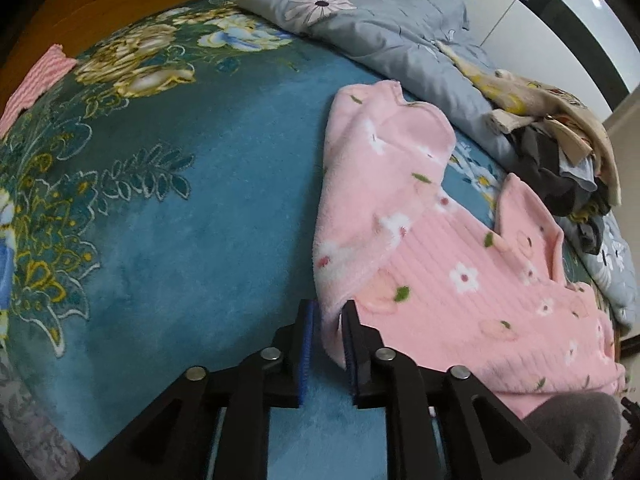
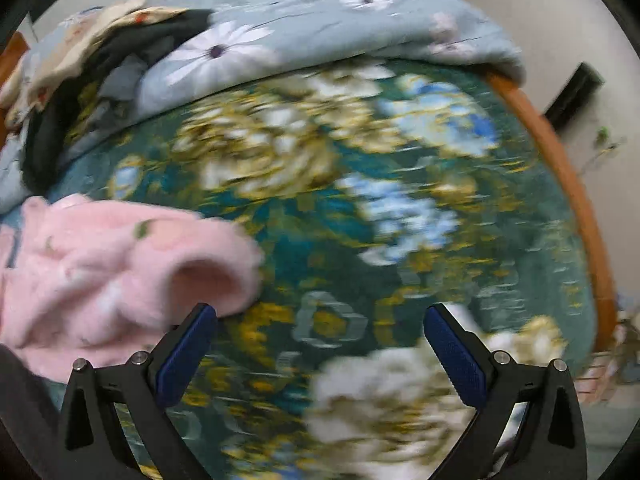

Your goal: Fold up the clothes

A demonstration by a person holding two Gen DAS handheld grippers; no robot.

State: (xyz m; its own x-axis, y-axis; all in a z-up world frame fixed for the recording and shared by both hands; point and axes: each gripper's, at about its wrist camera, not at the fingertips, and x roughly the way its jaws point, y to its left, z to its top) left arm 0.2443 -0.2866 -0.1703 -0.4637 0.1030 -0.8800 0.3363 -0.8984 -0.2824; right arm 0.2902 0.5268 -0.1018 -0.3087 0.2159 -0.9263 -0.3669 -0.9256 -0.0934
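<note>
A pink fleece garment [image 1: 436, 248] with white flowers lies on the teal floral bedspread [image 1: 192, 200], one sleeve folded over its body. My left gripper [image 1: 329, 312] is shut on the garment's left edge, with fabric pinched between the blue pads. In the right wrist view the same pink garment [image 2: 100, 272] lies bunched at the lower left. My right gripper [image 2: 320, 320] is open wide and empty above the bedspread [image 2: 360, 200], its left finger [image 2: 192, 344] just beside the garment's edge. The right wrist view is motion-blurred.
A grey daisy-print quilt [image 1: 380, 28] lies along the far side of the bed, with a pile of mixed clothes [image 1: 560, 152] on it. A folded pink striped item [image 1: 36, 80] sits at the far left corner. The wooden bed frame [image 2: 568, 184] curves along the right.
</note>
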